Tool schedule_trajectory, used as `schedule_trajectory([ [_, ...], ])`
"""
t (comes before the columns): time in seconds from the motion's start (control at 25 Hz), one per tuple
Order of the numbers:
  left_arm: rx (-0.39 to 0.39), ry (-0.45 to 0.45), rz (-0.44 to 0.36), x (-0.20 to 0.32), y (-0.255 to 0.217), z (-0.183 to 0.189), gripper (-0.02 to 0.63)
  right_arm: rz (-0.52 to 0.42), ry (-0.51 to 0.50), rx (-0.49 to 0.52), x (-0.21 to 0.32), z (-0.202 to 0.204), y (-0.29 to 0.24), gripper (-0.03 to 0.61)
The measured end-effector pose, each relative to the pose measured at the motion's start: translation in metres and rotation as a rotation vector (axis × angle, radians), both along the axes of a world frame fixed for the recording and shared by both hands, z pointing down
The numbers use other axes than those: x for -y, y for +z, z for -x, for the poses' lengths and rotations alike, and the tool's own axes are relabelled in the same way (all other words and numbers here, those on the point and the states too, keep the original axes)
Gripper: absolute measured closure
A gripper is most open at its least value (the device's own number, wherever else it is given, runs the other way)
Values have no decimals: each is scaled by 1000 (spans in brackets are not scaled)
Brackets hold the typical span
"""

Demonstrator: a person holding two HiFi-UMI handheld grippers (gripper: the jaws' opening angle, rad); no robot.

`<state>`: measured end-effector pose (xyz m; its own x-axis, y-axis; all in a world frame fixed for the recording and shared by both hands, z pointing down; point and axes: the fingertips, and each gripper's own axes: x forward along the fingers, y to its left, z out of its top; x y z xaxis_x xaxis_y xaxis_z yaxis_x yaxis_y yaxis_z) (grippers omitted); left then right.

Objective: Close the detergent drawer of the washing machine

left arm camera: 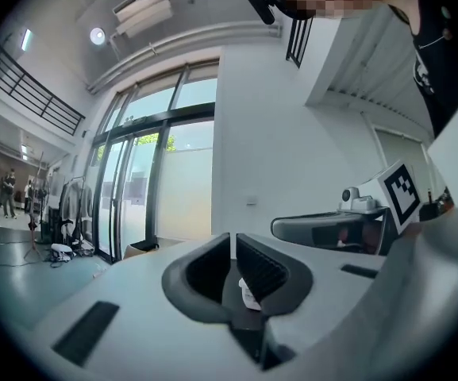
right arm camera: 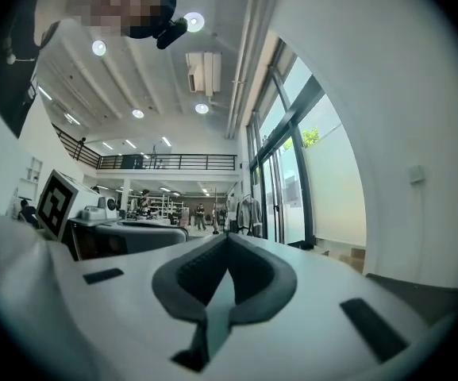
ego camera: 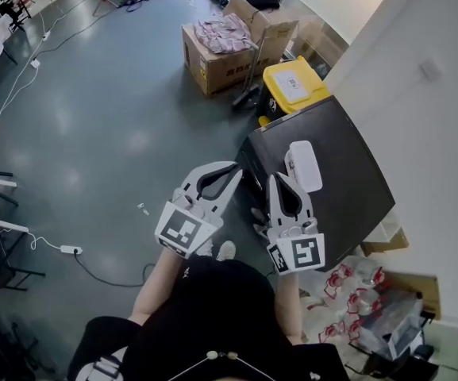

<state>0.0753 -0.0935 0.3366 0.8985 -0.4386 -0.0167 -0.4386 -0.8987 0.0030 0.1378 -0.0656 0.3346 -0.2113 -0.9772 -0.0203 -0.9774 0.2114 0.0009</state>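
Both tongs [ego camera: 236, 169] [ego camera: 279, 178] near washing machine [ego camera: 348, 173]

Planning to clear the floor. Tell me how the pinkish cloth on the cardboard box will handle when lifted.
Probably floppy: the pinkish cloth lies crumpled, in soft folds. Likely light for its spread, since it looks thin atop the cardboard box.

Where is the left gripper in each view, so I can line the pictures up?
Head view: the left gripper is just left of centre, beside the washing machine.
Left gripper view: the left gripper fills the bottom centre with its own jaws together.
Right gripper view: the left gripper reaches in from the left edge.
Shared landmark: the small wall plate.
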Motion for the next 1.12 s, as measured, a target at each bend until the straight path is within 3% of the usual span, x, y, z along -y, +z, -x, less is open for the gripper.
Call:
schedule_trajectory([
  [0.2, -26, 12, 10, 0, -11, 1, 588, 18, 1, -9, 2, 0, -3, 575],
  [1.12, 4, 39, 27, 0, -6, -12, 588, 78, 65, -19, -4, -17, 2, 575],
])
